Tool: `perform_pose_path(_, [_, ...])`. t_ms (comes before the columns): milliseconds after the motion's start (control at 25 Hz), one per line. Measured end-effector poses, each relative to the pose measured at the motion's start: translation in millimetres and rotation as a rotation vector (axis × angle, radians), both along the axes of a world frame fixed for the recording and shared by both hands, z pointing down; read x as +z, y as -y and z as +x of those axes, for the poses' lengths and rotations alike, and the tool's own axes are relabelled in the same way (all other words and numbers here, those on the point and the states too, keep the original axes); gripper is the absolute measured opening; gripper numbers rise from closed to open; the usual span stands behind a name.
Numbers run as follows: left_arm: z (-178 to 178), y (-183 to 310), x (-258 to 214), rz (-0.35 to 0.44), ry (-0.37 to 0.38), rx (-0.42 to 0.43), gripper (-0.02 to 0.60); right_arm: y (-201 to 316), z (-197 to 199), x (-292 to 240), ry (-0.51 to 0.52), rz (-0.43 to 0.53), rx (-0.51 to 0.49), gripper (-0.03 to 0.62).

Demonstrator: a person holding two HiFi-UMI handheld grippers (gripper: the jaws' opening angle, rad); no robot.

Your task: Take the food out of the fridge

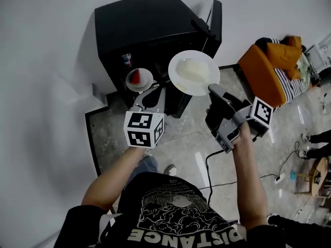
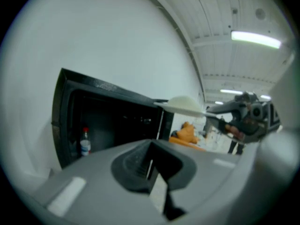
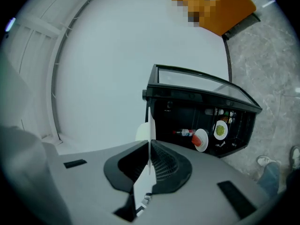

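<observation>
right gripper view: the right gripper point(image 3: 150, 161) is clamped on the rim of a large round white plate of pale food point(image 1: 194, 72), seen edge-on. in the head view the left gripper point(image 1: 149, 93) pinches a small white plate with a red slice point(image 1: 138, 79), left of centre. both plates hang before the open black fridge point(image 1: 150, 25) at the top, covering part of its opening. a bottle point(image 1: 126, 60) stands inside, and an orange chair point(image 1: 269, 66) sits at right.

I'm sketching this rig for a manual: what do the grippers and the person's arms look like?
The left gripper has a light grey body, the right gripper a black and grey one. Each carries a white cube with black square markers. A black cable trails from the right one. The T-shirt is black, short-sleeved, white-printed.
</observation>
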State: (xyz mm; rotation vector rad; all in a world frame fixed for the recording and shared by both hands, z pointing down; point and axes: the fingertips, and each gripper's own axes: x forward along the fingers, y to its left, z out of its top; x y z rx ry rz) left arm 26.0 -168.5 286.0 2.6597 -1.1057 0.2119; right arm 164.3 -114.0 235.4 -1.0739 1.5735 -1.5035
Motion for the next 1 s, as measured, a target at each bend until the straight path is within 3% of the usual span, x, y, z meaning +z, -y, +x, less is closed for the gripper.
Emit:
perform_pose_path(400, [2, 2, 10, 0.002, -0.029, 0.015, 0.002, 56, 0, -26, 0.007, 0.009, -0.009, 0.012])
perform_pose_path(1000, [-2, -76, 14, 0.020, -0.023, -0.044, 0.002, 56, -2, -27, 0.086, 0.020, -0.002, 0.012])
